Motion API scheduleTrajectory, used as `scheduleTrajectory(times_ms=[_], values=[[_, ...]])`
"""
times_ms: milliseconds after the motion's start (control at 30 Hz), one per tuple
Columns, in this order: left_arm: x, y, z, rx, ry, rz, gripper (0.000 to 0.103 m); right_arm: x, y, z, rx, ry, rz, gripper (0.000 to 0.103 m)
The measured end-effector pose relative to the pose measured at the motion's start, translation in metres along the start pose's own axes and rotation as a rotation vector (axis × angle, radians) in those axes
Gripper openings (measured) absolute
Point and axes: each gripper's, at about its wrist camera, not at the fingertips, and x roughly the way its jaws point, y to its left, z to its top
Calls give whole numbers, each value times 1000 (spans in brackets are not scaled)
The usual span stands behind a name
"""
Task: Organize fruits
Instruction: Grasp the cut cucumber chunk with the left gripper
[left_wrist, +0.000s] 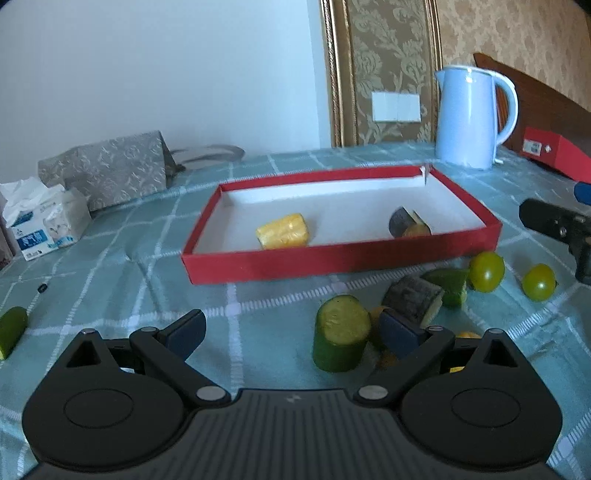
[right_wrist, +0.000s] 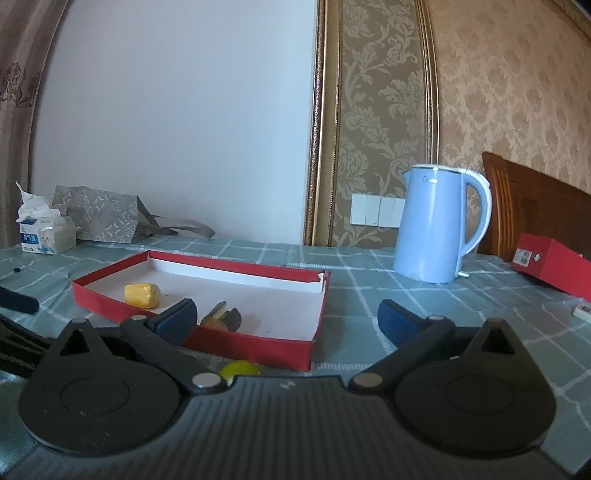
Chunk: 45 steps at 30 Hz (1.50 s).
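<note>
Both grippers gape empty: left gripper (left_wrist: 291, 330), right gripper (right_wrist: 286, 317), near tray (left_wrist: 332, 258) edge.

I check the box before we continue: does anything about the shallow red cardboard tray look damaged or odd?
Yes. The shallow red cardboard tray has a split far right corner: its white lining sticks up where the walls should meet. Otherwise nothing stands out.
</note>
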Motion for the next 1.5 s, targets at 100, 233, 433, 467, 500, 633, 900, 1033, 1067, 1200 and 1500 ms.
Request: scheduleTrajectory(times_ms=[100, 233, 433, 467, 500, 633, 900, 1033, 1067, 1200, 1500], values=[[-8, -1, 0, -3, -42, -10, 100, -1, -5, 2, 39, -1, 12, 103], [-1, -4, 1, -5, -10, 5, 100, 1, -10, 3, 77, 14, 13, 103], [2, -1, 1, -20, -24, 41, 100, 1, -11, 3, 83, 15, 10, 103], [4, -1, 1, -18, -22, 36, 100, 1, -11, 2, 81, 14, 9, 103], [6, -1, 1, -18, -10, 28, 100, 2, -11, 3, 81, 15, 11, 103], [12, 7, 0, -94, -6, -41, 100, 2, -11, 3, 83, 19, 12, 103], [7, 5, -1, -66, -26, 4, 80, 1, -15, 3, 102, 18, 13, 103], [3, -1, -1, -27, -40, -11, 59, 3, -16, 3, 104, 25, 9, 103], [2, 0, -1, -30, -37, -32, 45, 3, -16, 3, 103, 26, 7, 103], [1, -6, -2, 7, -43, -30, 32, 3, -19, 3, 122, 27, -12, 103], [2, -3, -2, -4, -33, -51, 31, 17, -38, -1, 231, 114, -5, 103]])
